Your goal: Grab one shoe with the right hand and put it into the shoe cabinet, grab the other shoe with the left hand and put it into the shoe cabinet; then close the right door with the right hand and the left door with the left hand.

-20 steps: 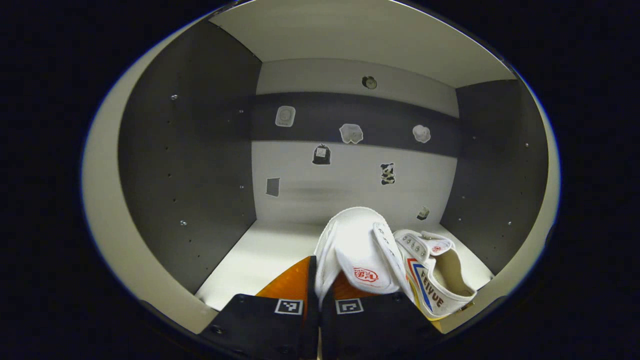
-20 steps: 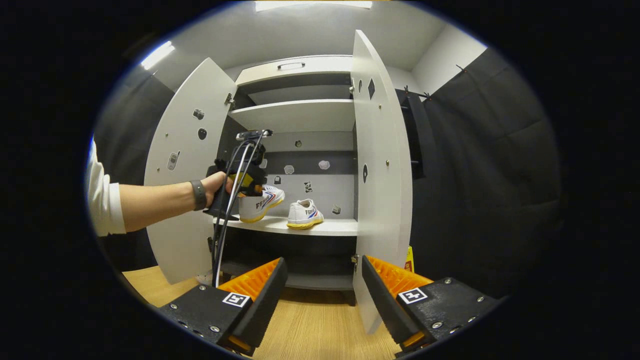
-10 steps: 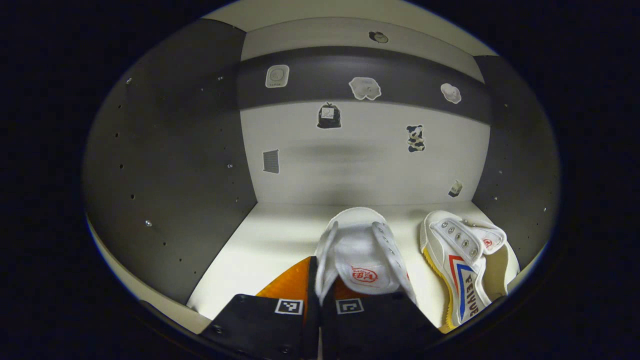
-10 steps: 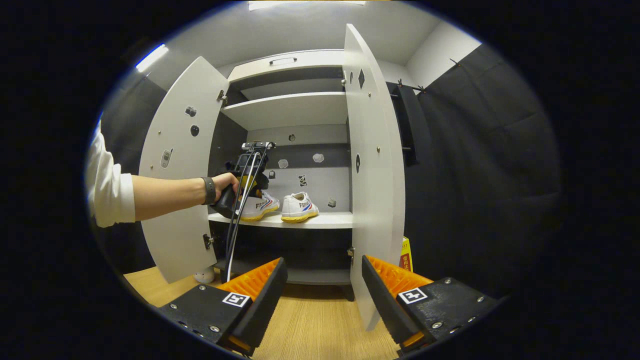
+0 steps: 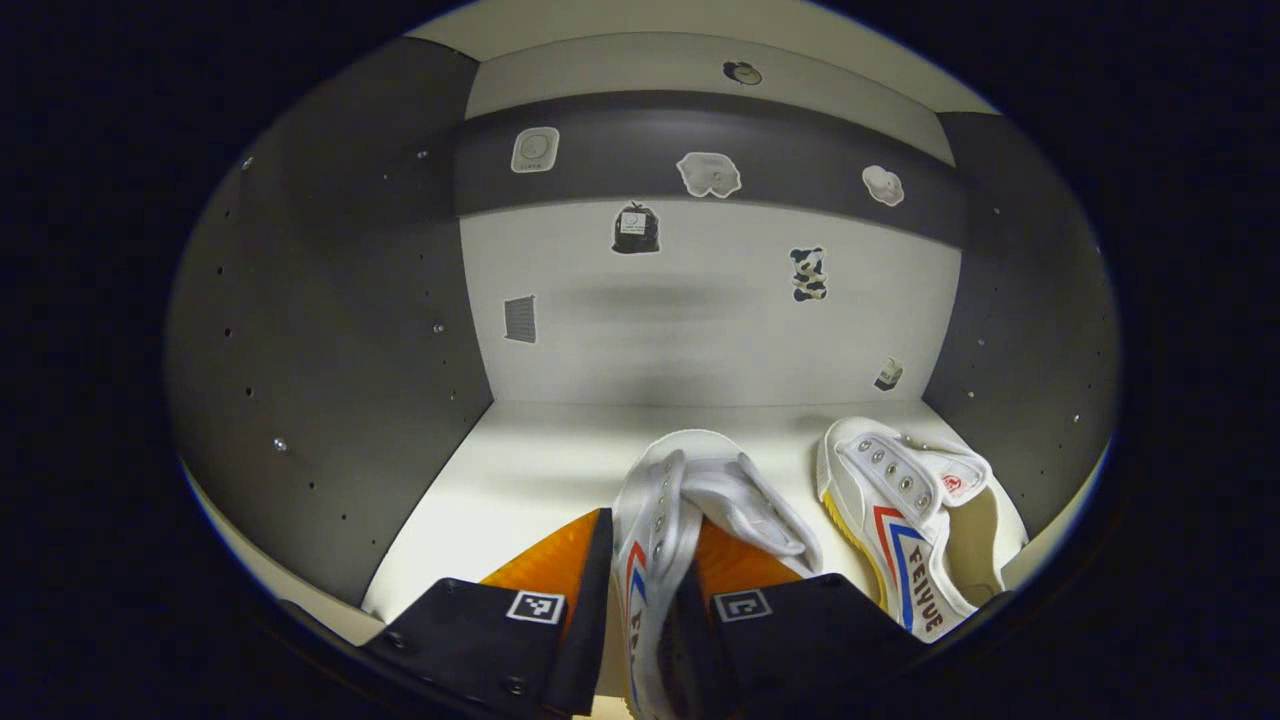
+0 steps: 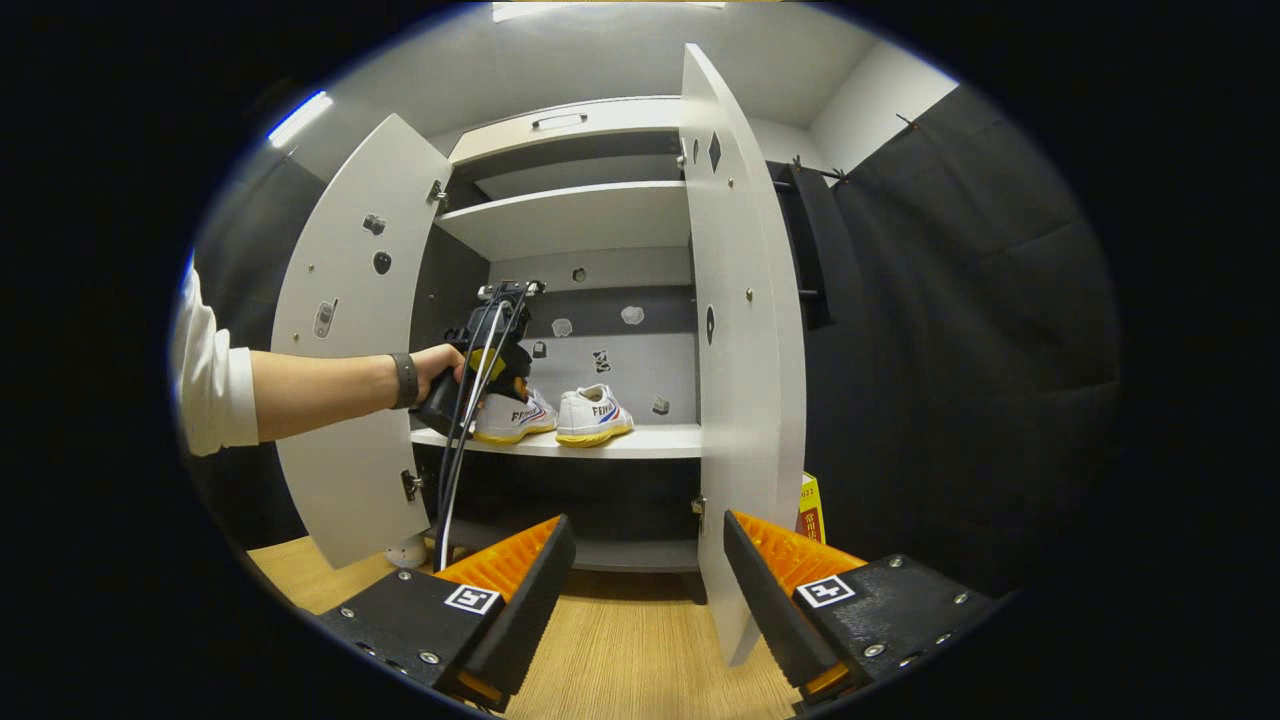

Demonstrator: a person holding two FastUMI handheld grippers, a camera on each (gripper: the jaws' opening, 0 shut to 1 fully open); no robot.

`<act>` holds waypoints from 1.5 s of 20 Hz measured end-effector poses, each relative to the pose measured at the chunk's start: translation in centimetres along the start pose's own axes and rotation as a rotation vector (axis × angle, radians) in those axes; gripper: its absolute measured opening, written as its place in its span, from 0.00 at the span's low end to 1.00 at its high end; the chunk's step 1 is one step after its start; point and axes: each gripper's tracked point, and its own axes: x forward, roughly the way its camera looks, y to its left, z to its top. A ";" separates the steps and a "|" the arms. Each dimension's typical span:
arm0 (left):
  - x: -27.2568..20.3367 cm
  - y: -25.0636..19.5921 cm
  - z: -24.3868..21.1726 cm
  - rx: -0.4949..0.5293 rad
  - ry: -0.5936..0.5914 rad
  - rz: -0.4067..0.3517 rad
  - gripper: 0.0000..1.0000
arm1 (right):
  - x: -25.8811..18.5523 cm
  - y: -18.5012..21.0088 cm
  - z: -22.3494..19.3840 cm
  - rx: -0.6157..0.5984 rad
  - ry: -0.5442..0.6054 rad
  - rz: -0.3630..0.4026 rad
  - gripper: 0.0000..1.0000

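Fingers of my left gripper (image 5: 648,600) bracket the second shoe (image 5: 690,510), parted slightly around its heel; whether both still press, I cannot tell. Just right of them rests the first shoe (image 5: 915,520), on the cabinet shelf (image 5: 500,480). I judge the release wants fuller opening, then a straight backward pull. My right gripper (image 6: 645,585) hangs open, well before the right door (image 6: 745,350).
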 end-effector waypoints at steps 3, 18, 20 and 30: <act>-1.2 0.7 0.0 -0.017 -0.023 0.009 0.77 | 0.0 0.2 -0.1 0.016 0.002 0.004 0.92; -19.9 0.4 2.0 -0.052 -0.420 -0.144 0.96 | 0.1 2.7 1.3 0.027 -0.021 0.070 0.92; -22.8 0.9 1.3 -0.049 -0.462 -0.142 0.96 | 0.1 3.4 1.6 0.019 -0.028 0.088 0.92; -31.7 2.3 -11.3 -0.080 -0.557 -0.092 0.94 | -0.8 5.7 1.2 0.032 -0.023 0.140 0.92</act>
